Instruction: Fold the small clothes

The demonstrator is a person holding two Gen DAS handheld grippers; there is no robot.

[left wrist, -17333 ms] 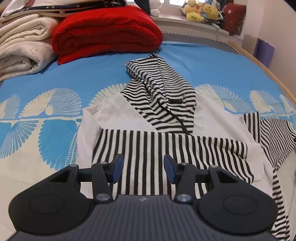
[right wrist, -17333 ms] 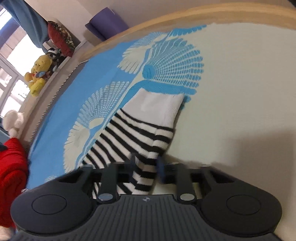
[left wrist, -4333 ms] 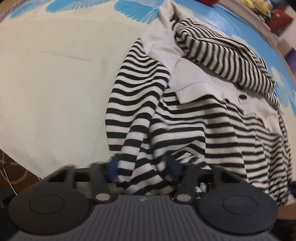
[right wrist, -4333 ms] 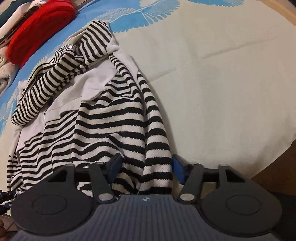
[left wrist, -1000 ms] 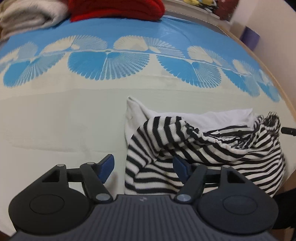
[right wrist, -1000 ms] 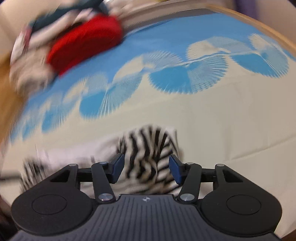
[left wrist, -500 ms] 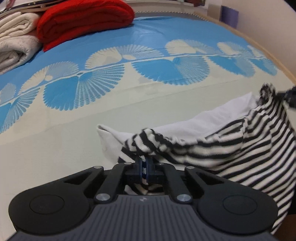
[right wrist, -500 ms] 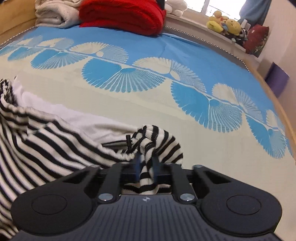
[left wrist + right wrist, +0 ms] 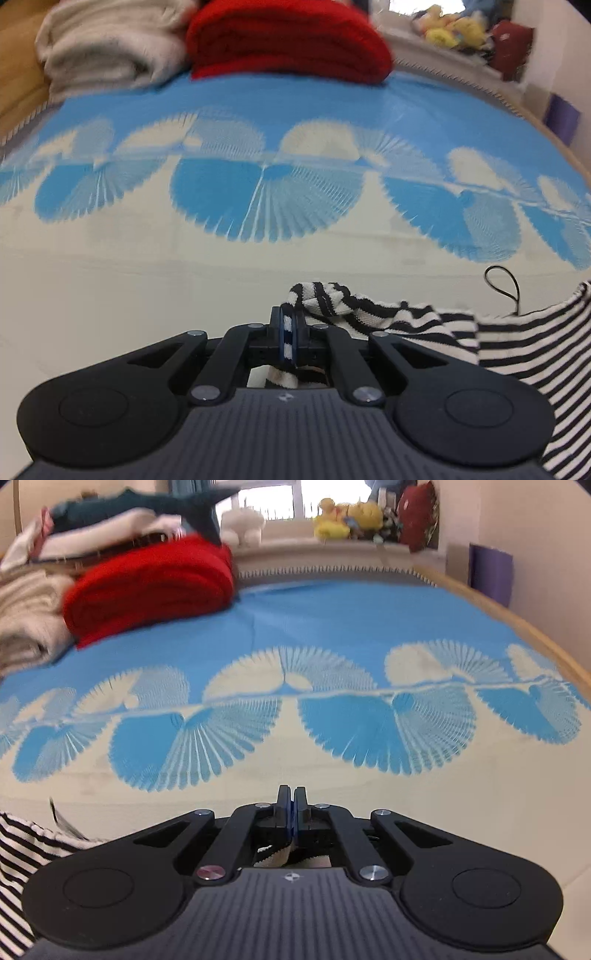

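The black-and-white striped garment hangs lifted over the bed, stretched between my two grippers. My left gripper is shut on a bunched striped corner that pokes out just right of its fingers. A thin black cord loop stands up from the garment's top edge. My right gripper is shut; a bit of striped fabric shows under its closed fingers, and the garment trails off to the lower left. Most of the garment is hidden below both grippers.
The bed cover is blue and cream with fan patterns. A folded red blanket and cream towels are piled at the far end. Plush toys sit on the sill. A wooden bed edge runs along the right.
Both grippers have lifted and tilted up with the garment; the bed's far end now fills the views and less of the striped fabric shows. Both stay shut.
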